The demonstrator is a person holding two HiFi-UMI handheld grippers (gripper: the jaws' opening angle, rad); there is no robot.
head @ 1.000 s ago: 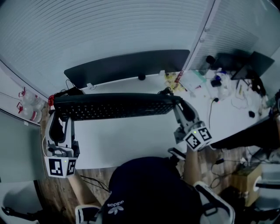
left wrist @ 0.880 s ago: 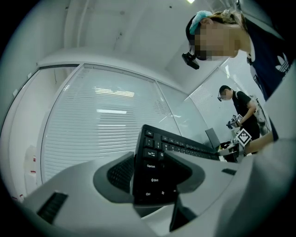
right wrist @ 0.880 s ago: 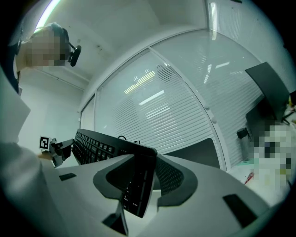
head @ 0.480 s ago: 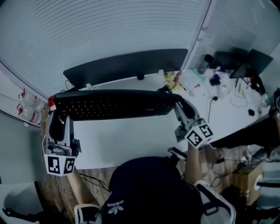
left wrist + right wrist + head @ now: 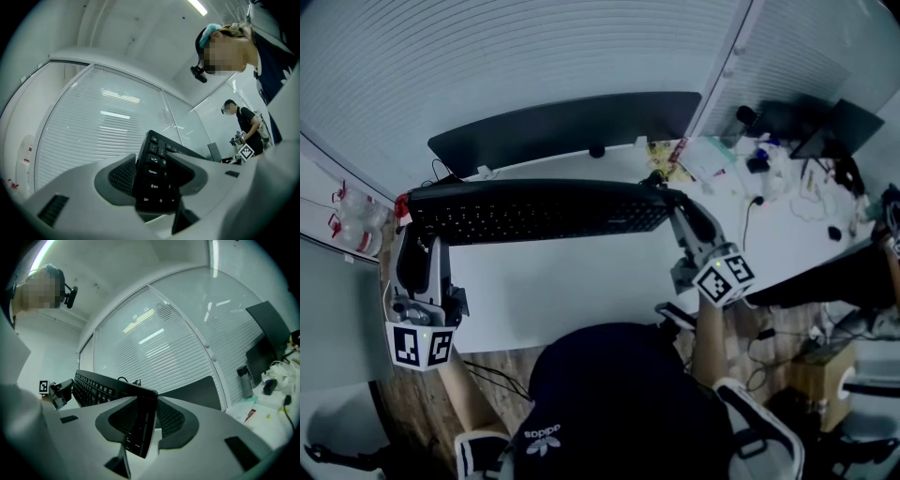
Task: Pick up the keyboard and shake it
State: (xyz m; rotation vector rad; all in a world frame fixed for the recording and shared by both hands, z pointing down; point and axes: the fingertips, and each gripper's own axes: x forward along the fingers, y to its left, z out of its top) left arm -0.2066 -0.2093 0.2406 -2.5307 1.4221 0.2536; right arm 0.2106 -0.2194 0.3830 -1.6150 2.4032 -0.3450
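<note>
**Keyboard held up at both ends**

Overhead, a white counter (image 5: 572,291) runs beneath a wall of pale blinds (image 5: 534,56), with a dark curved monitor (image 5: 562,131) along its far edge. Cluttered cables and small items (image 5: 769,169) at the upper right are too small to name. A dark cap (image 5: 619,403) covers the lower centre of the frame and hides the counter's near edge.

Across the middle of the frame, the black keyboard (image 5: 539,208) hangs above the counter, keys toward the camera. The left tongs (image 5: 411,234) grip its left end, pads against it. The right tongs (image 5: 672,204), jaws closing in, clamp its right end. Both arms reach forward from the lower frame.
</note>
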